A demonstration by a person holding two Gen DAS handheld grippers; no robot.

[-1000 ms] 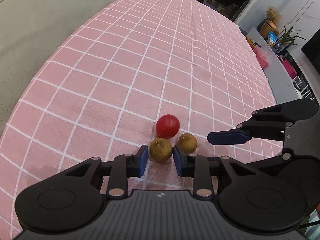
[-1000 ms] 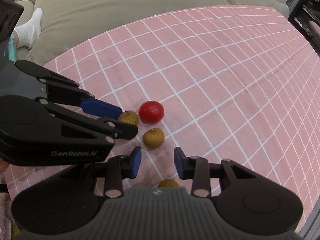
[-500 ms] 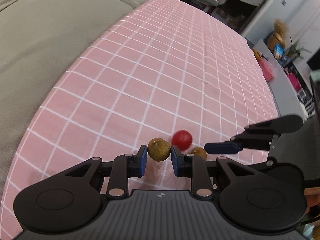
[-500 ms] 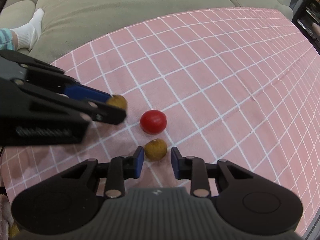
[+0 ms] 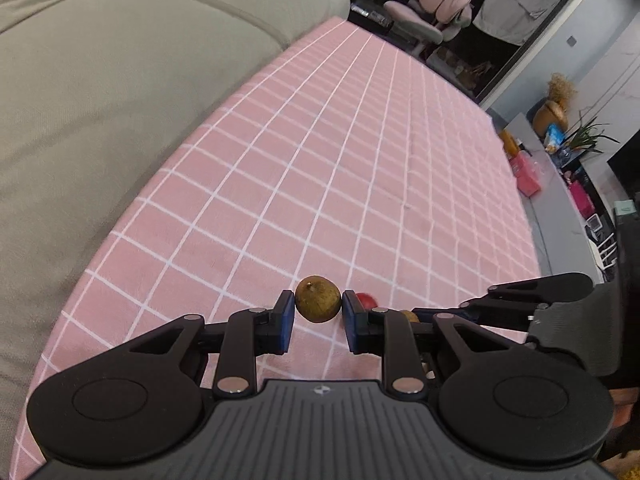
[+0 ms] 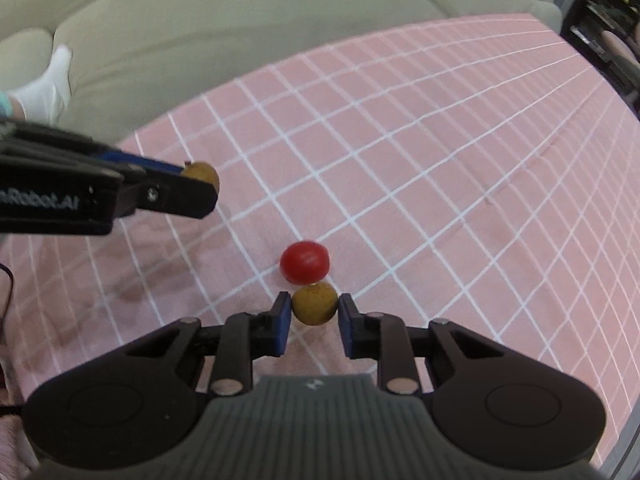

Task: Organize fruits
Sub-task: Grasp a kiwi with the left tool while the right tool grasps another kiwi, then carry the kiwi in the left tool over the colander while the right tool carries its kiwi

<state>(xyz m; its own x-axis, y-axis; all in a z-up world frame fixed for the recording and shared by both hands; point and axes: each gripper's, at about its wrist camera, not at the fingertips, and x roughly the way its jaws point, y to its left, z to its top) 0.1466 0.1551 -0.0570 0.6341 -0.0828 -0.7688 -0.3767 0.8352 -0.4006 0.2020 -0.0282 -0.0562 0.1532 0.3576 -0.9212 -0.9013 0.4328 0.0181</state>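
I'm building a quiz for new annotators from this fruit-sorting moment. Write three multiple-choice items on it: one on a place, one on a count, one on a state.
1. Where does the red fruit lie relative to the brown fruit at the right tongs?
A. Just beyond it, touching or nearly so
B. Between the left tongs' pads
C. On the sofa

2. How many brown fruits show in the right wrist view?
A. One
B. Two
C. Four

3. What is the state of the left tongs?
A. Wide open, nothing between them
B. Shut on a brown fruit
C. Shut on the red fruit

Answers:
1 A: the red fruit sits on the pink checked cloth directly past the brown fruit at the right tongs.
2 B: that one, plus the lifted brown fruit.
3 B: the left tongs press it from both sides, clear of the cloth.
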